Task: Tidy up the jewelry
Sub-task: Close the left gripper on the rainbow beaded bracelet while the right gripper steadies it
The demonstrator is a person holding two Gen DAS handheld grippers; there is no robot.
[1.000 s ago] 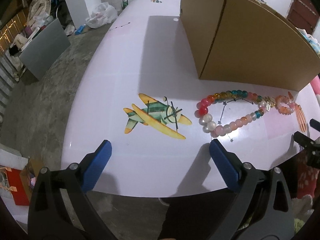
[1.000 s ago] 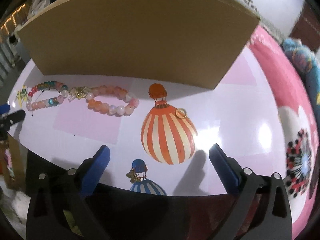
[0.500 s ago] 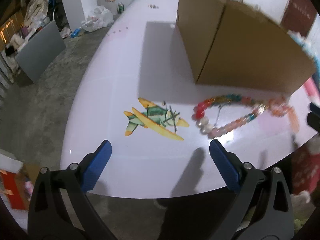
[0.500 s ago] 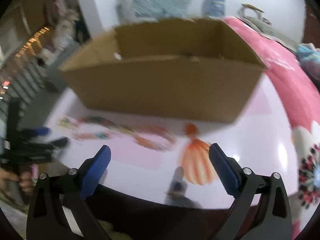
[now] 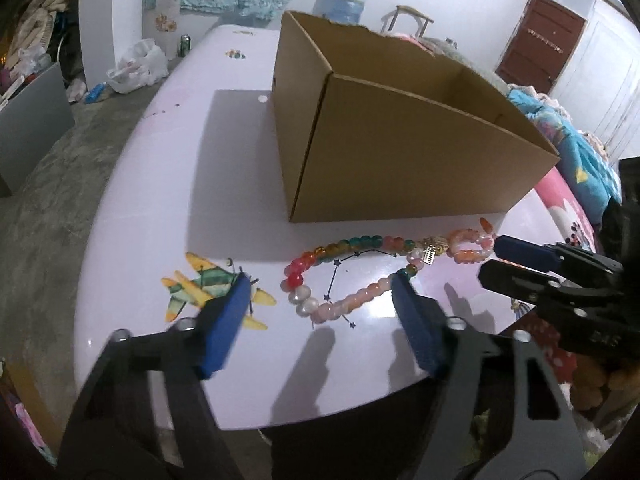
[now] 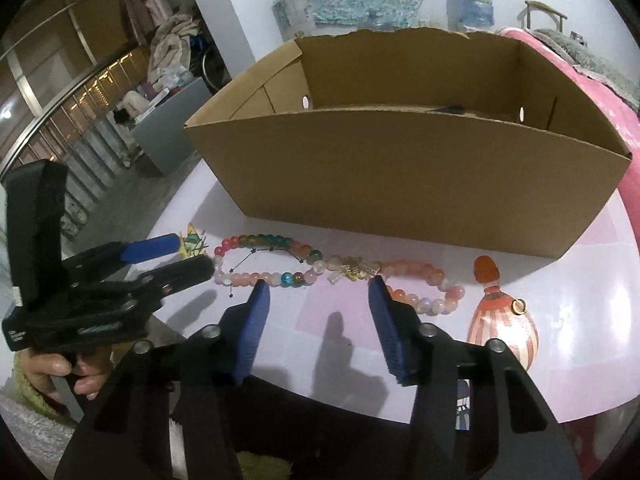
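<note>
Left tongs [image 5: 320,300] closing, empty, above counter [image 5: 168,184]. Right tongs [image 6: 318,304] closing, empty. Multicoloured bracelet [image 5: 340,272] and pink bracelet [image 6: 424,284] lie before cardboard box [image 6: 400,176], touching neither tongs.

Both raised and tilted up since a second ago, so the open top of the cardboard box [image 6: 400,184] now shows. Left gripper [image 5: 320,312] and right gripper [image 6: 318,312] both narrowed from wide open, jaws closing on nothing, above the bead bracelets [image 5: 348,276].
</note>
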